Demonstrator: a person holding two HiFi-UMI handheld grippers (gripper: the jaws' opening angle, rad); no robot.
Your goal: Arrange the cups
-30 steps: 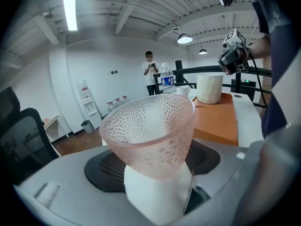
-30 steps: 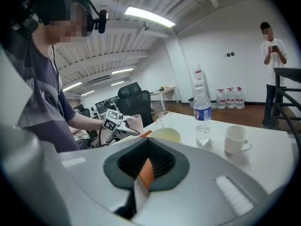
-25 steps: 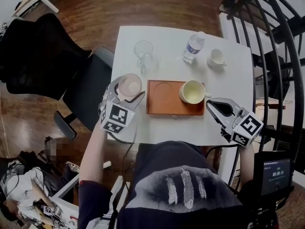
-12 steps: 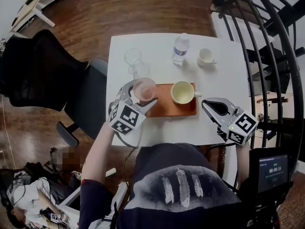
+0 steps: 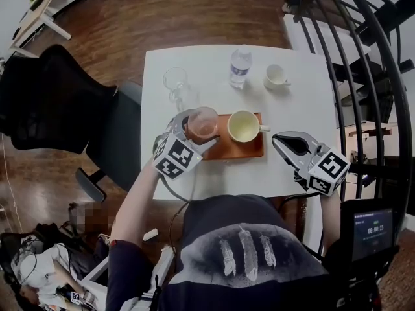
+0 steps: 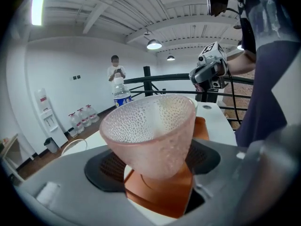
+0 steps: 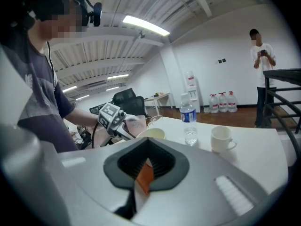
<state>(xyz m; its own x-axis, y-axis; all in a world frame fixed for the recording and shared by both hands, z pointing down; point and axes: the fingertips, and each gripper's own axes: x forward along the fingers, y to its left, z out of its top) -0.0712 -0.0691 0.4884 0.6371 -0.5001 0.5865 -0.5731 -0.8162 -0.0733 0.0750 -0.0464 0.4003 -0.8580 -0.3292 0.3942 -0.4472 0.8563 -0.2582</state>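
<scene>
The left hand-held gripper [image 5: 198,130] holds the pink dimpled cup [image 5: 203,122] low on its narrow foot. Its jaws stand partway apart and the ribbed pads press on both sides. That low hold, I judge, keeps the wide mouth upward and leaves the base free to be set down. The cup sits right between the jaws, at the gripper's 12 o'clock, with its rim rising well above the pads.

The cup is over the left end of the orange tray [image 5: 241,149]. In the left gripper view a round recess shows beneath the cup's base. Whether the base touches the tray I cannot tell; it looks just clear of it. The cream cup [image 5: 244,126] stands in the tray's right place, at 3 o'clock from the pink cup and just beside it. So the free left recess is probably where the pink one is meant to go, making a pair.

The right hand-held gripper [image 5: 280,140] has its jaws together on nothing. It hovers over the table [image 5: 295,112] at about 4 o'clock from the tray, near the cream cup's handle but apart from it. It seems to be waiting out of the way.

Three things stand on the table beyond the tray, well apart from both grippers:
- The clear glass mug [image 5: 176,83] stands at 11 o'clock.
- The water bottle [image 5: 239,63] stands at 12 o'clock.
- The small white cup [image 5: 275,76] stands at 1 o'clock
</scene>
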